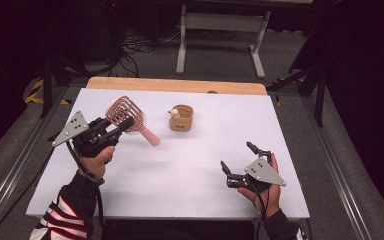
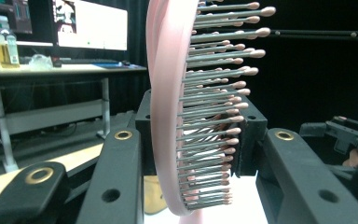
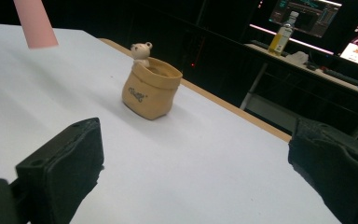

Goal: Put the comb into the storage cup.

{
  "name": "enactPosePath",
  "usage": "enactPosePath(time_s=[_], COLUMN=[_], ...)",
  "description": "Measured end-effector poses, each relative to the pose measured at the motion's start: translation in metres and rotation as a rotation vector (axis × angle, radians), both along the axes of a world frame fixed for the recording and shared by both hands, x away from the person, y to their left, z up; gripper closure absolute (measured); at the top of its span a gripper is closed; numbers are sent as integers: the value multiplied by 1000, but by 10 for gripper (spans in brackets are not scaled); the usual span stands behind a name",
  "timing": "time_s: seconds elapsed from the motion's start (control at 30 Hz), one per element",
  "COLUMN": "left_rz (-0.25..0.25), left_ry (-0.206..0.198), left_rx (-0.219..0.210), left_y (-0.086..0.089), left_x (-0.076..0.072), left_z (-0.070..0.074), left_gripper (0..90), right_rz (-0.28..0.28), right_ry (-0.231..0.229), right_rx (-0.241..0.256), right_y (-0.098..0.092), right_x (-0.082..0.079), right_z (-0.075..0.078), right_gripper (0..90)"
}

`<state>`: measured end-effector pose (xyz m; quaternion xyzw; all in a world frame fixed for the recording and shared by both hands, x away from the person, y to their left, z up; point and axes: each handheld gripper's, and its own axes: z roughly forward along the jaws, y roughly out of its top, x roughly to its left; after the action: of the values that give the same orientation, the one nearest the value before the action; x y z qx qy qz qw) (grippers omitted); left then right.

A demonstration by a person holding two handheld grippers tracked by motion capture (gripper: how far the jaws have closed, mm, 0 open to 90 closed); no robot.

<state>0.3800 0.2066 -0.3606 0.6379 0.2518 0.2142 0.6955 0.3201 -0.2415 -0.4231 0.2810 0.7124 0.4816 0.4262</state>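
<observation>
I am working in a lab-style recording room, not a home. The white table [image 1: 180,170] stands on grey carpet between metal floor rails [image 1: 10,170], with black-and-yellow hazard tape [image 1: 35,92] at one corner. Dark curtains close off the sides. Loose cables [image 1: 130,50] trail under a height-adjustable desk [image 1: 222,22] behind. In my left gripper view, that desk [image 2: 51,70] carries lit monitors [image 2: 91,25] and a bottle [image 2: 4,44] of yellow liquid.

A: What is seen on the counter [image 1: 190,165]?
B: A tan pouch [image 1: 181,118] with a bear figure [image 1: 174,113]. A bottle [image 3: 280,37] and monitors [image 3: 303,13] are seen on a far desk.
</observation>
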Motion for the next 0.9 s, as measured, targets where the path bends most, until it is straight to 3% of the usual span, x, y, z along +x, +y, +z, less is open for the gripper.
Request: enactPosePath(time_s=[0.3, 0.53, 0.9], left_rz=[17, 21, 4], left_ry=[-31, -41, -48], left_rx=[-27, -21, 19], left_y=[0, -6, -38], left_x=[6, 15, 44], left_z=[14, 28, 53], left_gripper=[640, 641, 641], right_rz=[-42, -40, -28], right_ry=[23, 21, 23], right_rx=[11, 17, 14], right_y=[-19, -20, -17], right_x=[-2, -3, -3], right_z=[-5, -6, -6], right_gripper=[41, 42, 43])
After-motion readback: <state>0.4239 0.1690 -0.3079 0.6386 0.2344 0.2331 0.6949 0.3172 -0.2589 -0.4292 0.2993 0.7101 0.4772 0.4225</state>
